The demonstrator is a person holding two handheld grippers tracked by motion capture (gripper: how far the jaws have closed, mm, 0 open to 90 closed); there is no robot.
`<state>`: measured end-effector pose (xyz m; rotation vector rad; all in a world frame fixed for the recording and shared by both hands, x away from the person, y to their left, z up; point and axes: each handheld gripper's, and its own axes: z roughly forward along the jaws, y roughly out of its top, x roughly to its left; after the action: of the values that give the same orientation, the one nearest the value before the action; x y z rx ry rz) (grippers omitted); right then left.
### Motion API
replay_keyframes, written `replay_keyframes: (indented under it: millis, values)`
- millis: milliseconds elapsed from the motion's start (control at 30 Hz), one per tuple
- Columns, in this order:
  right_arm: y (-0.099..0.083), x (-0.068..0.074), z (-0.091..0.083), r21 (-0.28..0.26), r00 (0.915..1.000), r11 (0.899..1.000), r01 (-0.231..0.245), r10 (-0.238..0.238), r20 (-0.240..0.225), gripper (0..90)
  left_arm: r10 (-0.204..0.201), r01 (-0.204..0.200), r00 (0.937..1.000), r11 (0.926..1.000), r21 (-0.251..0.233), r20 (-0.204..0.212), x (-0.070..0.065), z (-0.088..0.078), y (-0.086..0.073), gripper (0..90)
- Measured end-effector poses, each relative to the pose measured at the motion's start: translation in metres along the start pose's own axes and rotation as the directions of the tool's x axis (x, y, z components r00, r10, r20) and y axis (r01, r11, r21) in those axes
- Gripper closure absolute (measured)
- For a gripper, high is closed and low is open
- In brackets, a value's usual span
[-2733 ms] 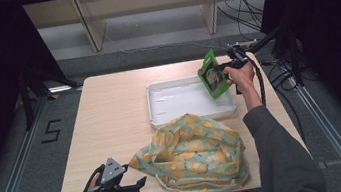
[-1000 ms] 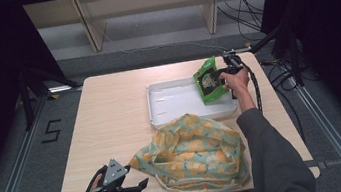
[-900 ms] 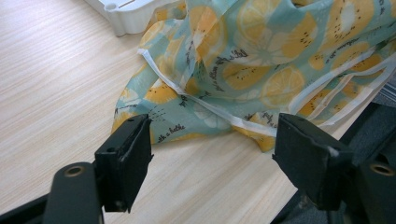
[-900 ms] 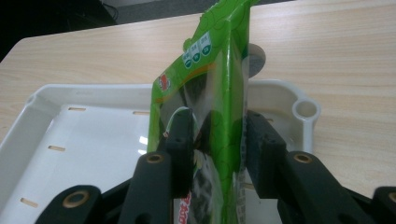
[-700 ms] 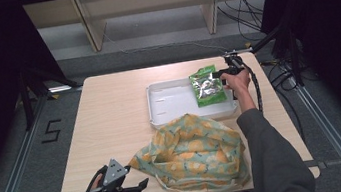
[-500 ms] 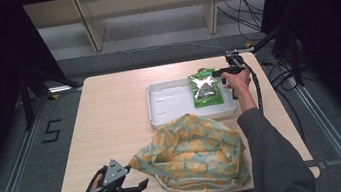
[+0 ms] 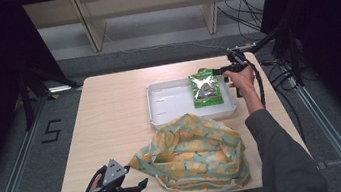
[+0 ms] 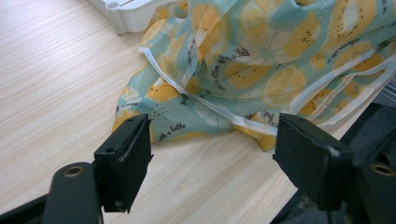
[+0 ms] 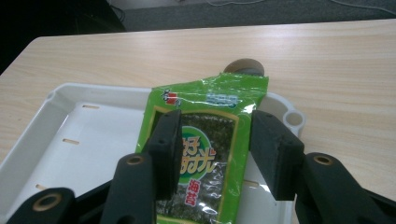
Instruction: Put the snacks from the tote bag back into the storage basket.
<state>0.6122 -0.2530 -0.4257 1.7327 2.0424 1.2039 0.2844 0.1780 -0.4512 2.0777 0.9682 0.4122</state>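
Observation:
A green snack packet lies flat in the right end of the white tray. My right gripper hovers low over the packet's far end at the tray's far right corner, open, with its jaws apart on either side of the packet's middle. A lemon-print cloth bag lies crumpled on the table in front of the tray. My left gripper rests at the table's front edge, open, pointing at the bag's near left corner without touching it.
A small round brownish thing lies on the table just behind the tray. The left half of the wooden table is bare. Cables trail off the right edge.
The right gripper carried the packet from upright above the tray's right end down into it, laid it flat and opened. The left gripper has stayed put.

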Motion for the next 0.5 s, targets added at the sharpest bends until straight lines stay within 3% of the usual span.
replay_keyframes:
  millis: [100,133,200,233,267,333,367,433,500]
  values:
    - [-0.001,-0.002,-0.004,0.012,0.9987,0.999,0.047,-0.047,-0.021,54.9,-0.002,0.002,0.9999,1.0000,0.002,-0.010,0.001,0.001,0.000,26.5]
    - [-0.001,0.003,-0.007,0.021,0.9999,1.000,0.013,-0.012,-0.008,54.9,-0.012,0.012,0.9999,0.9999,-0.002,-0.002,0.000,0.001,0.000,26.5]
    - [-0.002,0.003,-0.008,0.016,0.9995,0.999,0.028,-0.028,-0.016,54.9,-0.024,0.024,0.9997,0.9996,-0.013,0.005,-0.001,0.002,0.000,26.5]
    - [-0.002,0.006,-0.010,0.025,0.9999,1.000,-0.002,0.002,-0.013,54.4,-0.021,0.021,0.9998,0.9998,-0.006,0.003,-0.001,0.002,0.000,26.4]
    - [-0.002,0.004,-0.011,0.014,0.9987,0.999,0.049,-0.049,-0.014,54.0,-0.021,0.021,0.9998,0.9997,-0.011,0.004,-0.001,0.002,0.000,26.4]
    - [-0.004,0.007,-0.014,0.020,0.9971,0.997,0.075,-0.075,-0.007,52.9,-0.022,0.022,0.9997,0.9997,-0.009,0.005,-0.001,0.002,0.000,26.1]
    - [-0.006,0.011,-0.016,0.024,0.9988,0.999,0.048,-0.048,-0.006,52.8,-0.021,0.021,0.9998,0.9997,-0.011,0.005,-0.001,0.002,0.000,26.1]
    - [-0.008,0.013,-0.022,0.018,0.9942,0.994,0.106,-0.106,-0.019,52.1,-0.006,0.006,1.0000,1.0000,0.004,0.000,0.000,0.001,0.000,26.0]
    - [-0.008,0.014,-0.023,0.011,0.9915,0.992,0.129,-0.129,-0.018,51.6,-0.008,0.008,0.9999,0.9999,0.007,-0.007,0.000,0.001,0.000,26.0]
